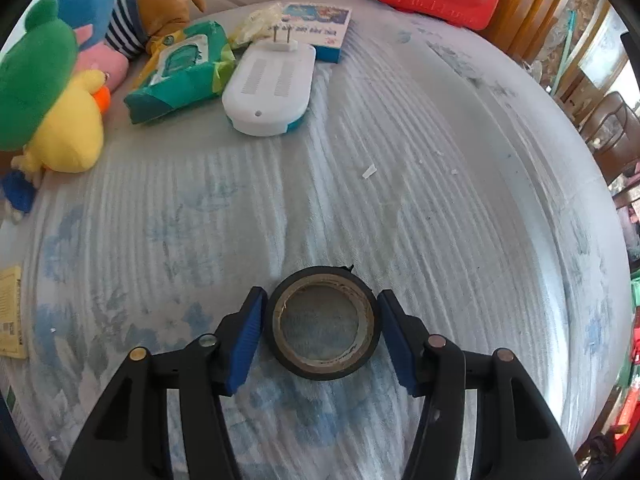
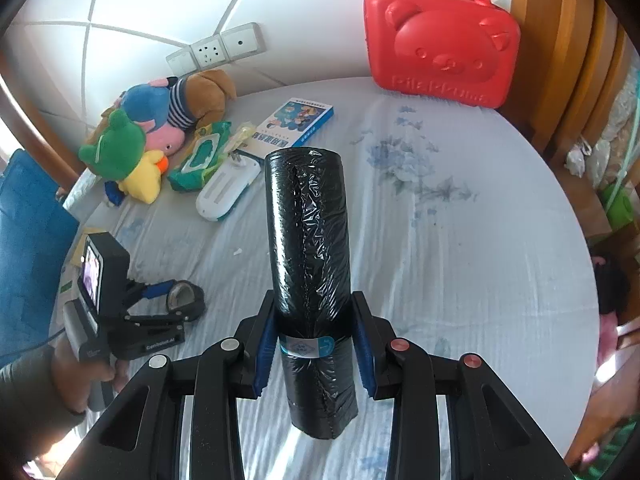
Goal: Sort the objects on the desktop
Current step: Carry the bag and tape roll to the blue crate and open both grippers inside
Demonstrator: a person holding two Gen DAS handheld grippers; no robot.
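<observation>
our left gripper has its blue pads right beside a black ring of tape lying flat on the pale flowery cloth; we cannot tell if they squeeze it. our right gripper is clamped on a black roll of plastic bags. far back sit soft toys and a red bear case.

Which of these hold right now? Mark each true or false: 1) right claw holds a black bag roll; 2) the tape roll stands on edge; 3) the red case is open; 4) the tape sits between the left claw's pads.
1) True: the right claw clamps the black bag roll.
2) False: the black tape roll lies flat on the tablecloth.
3) False: the red bear case stands closed.
4) True: it sits between the pads of the left claw.
</observation>
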